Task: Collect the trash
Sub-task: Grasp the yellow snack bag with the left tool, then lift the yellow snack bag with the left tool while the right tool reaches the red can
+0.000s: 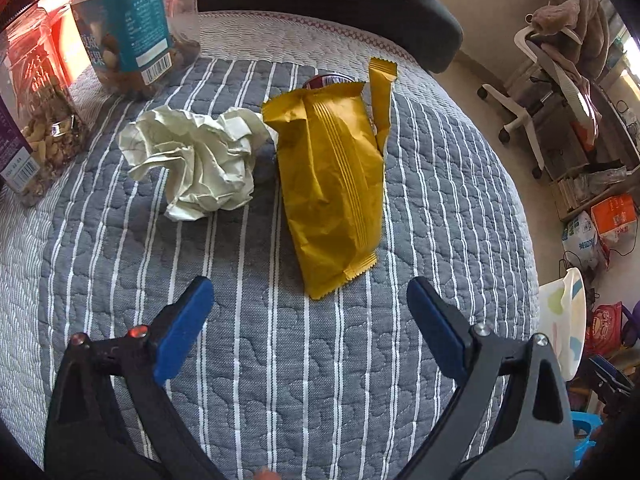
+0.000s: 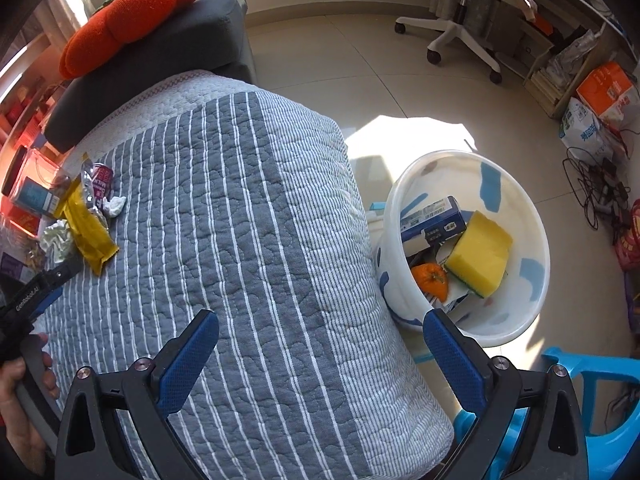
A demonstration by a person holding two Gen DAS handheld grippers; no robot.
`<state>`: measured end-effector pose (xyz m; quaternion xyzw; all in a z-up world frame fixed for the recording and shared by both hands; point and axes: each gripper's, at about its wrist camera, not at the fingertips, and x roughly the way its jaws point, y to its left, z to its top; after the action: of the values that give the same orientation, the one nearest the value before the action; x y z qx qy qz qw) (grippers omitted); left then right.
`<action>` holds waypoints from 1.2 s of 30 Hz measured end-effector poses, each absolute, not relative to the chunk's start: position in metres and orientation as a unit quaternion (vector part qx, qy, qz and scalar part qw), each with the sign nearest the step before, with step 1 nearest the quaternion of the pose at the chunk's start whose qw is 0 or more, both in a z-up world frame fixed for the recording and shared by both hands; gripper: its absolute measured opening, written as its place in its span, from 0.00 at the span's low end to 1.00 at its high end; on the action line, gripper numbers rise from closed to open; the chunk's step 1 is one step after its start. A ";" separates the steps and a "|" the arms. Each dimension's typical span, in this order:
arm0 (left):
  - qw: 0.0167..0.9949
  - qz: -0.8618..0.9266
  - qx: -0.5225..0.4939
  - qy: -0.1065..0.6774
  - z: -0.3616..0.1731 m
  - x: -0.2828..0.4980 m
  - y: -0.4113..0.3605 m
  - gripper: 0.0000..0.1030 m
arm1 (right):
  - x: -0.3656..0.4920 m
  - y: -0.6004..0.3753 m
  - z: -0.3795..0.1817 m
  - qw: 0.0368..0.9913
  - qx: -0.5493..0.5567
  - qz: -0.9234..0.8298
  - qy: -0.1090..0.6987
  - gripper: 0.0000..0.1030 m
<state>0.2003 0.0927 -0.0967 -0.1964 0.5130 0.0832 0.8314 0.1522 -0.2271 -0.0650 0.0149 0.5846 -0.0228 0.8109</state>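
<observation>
A: Status of the left gripper [image 1: 310,300]?

B: Jaws spread wide, nothing between them. It hangs over the striped grey quilt [image 1: 248,360], just short of the yellow wrapper [image 1: 332,184]. The crumpled white paper [image 1: 192,160] lies beside the wrapper.

A: Right gripper [image 2: 320,336]?

B: Jaws likewise spread and empty, above the quilt's edge near the white bin [image 2: 520,312] on the floor.

A: Legible writing?

B: On the left gripper's arm, seen from the right wrist view: "GenRobot.AI". The red can [image 2: 102,180] behind the wrapper shows "MILK". The clear jar [image 1: 132,40] carries a teal label with a barcode and Chinese characters too small to read. A second jar [image 1: 44,128] of nuts stands near it, with a purple label and barcode.

A: Bin contents?

B: Yellow sponge [image 2: 480,252], blue carton [image 2: 432,220] with barcode, and an orange fruit [image 2: 430,276].
</observation>
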 end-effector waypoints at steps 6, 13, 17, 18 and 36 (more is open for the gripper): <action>0.840 0.097 -0.213 0.489 -0.103 0.218 0.090 0.84 | 0.155 -0.228 -0.068 0.808 0.019 -0.022 0.588 1.00; 0.844 0.085 -0.218 0.482 -0.105 0.229 0.093 0.57 | 0.157 -0.228 -0.072 0.805 0.012 -0.023 0.593 1.00; 0.846 0.064 -0.213 0.485 -0.103 0.229 0.094 0.47 | 0.157 -0.229 -0.075 0.803 0.008 -0.026 0.595 1.00; 0.846 0.060 -0.211 0.486 -0.102 0.227 0.095 0.46 | 0.157 -0.229 -0.075 0.803 0.008 -0.026 0.595 1.00; 0.861 0.017 -0.171 0.478 -0.035 0.179 0.136 0.44 | 0.173 -0.176 -0.074 0.811 -0.002 0.003 0.586 1.00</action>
<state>0.1788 0.1365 -0.0348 -0.1712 0.4778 0.0171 0.8615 0.1731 -0.1755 -0.0737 -0.0018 0.5855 0.0034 0.8106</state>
